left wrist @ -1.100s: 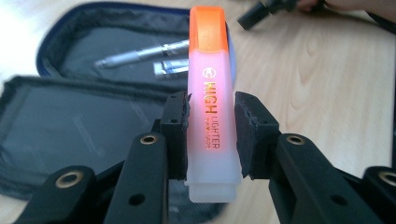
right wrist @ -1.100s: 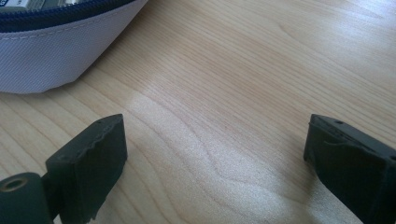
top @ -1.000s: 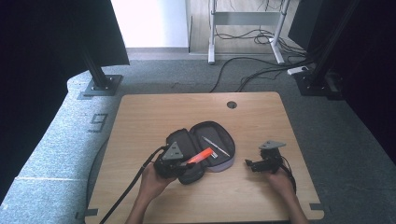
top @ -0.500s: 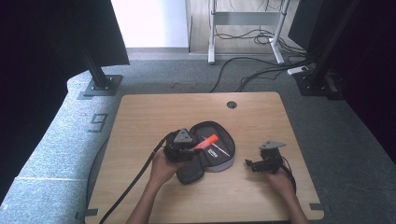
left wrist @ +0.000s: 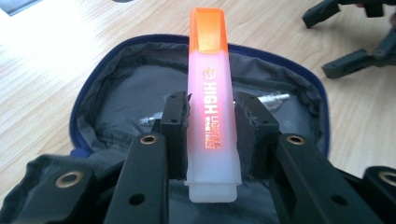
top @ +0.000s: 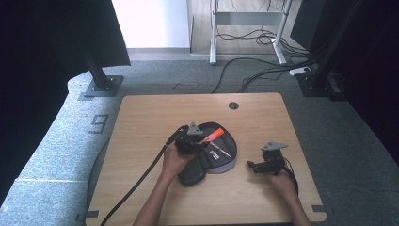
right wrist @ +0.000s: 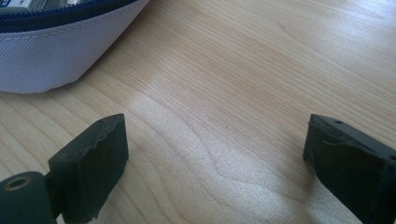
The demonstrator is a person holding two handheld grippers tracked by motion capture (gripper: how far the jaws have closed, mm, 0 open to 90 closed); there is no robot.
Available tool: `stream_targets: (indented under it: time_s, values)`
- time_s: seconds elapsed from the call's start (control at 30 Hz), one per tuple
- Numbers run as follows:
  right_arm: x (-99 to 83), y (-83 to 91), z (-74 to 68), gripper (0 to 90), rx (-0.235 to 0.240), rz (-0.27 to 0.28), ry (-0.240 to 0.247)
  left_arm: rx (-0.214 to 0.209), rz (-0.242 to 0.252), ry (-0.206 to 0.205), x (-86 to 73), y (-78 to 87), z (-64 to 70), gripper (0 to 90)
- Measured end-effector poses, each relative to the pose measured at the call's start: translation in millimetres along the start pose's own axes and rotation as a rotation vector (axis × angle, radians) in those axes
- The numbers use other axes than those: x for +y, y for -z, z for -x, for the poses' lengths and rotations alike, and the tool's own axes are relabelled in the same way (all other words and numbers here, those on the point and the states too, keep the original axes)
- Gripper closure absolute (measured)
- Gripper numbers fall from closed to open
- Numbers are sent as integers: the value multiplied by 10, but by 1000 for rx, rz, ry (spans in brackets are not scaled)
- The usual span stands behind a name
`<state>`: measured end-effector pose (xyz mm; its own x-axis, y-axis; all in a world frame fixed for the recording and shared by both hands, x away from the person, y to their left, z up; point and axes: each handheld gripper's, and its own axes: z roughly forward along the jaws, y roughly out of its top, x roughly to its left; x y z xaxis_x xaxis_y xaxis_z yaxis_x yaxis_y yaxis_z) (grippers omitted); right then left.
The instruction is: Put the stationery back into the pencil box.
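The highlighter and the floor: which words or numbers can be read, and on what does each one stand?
"HIGH": large letters along the highlighter held in the left gripper.
"LIGHTER": smaller letters beside it; the tiny line below is too small to read.
"9": painted on the grey floor left of the table.

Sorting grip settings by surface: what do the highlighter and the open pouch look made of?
The highlighter looks like smooth translucent plastic, glowing pink, with a glossy orange cap. The pouch looks like woven fabric: soft wrinkled grey lining, blue zipper edge, matte pale outside. The left gripper holds the highlighter.
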<state>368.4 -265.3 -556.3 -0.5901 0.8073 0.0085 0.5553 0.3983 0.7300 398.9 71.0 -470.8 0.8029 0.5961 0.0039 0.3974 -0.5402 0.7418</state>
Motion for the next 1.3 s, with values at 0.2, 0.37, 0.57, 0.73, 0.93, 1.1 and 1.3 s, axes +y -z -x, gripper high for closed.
stream_targets:
  time_s: [0.2, 0.37, 0.57, 0.73, 0.93, 1.1, 1.3]
  values:
    - [0, 0, -2, 61, 0, 1, -2, 7, -16, 25, -34, -182, -57, 665]
    - [0, 0, -2, 61, 0, 0, -2, 0, -25, 38, -65, -283, -68, 665]
    - [0, 0, -2, 61, 0, 1, -2, 1, -46, 41, -95, -372, -74, 665]
    - [0, 0, -1, 61, 0, 1, -2, -1, -68, 41, -115, -431, -80, 664]
    - [0, 0, -1, 62, -1, 1, 0, -5, -100, 38, -151, -473, -91, 655]
    - [-1, 0, -1, 64, 0, 1, 0, 6, -89, 26, -138, -431, -81, 600]
    - [-2, 2, -3, 70, 2, 3, 3, 4, -58, 29, -81, -285, -64, 445]
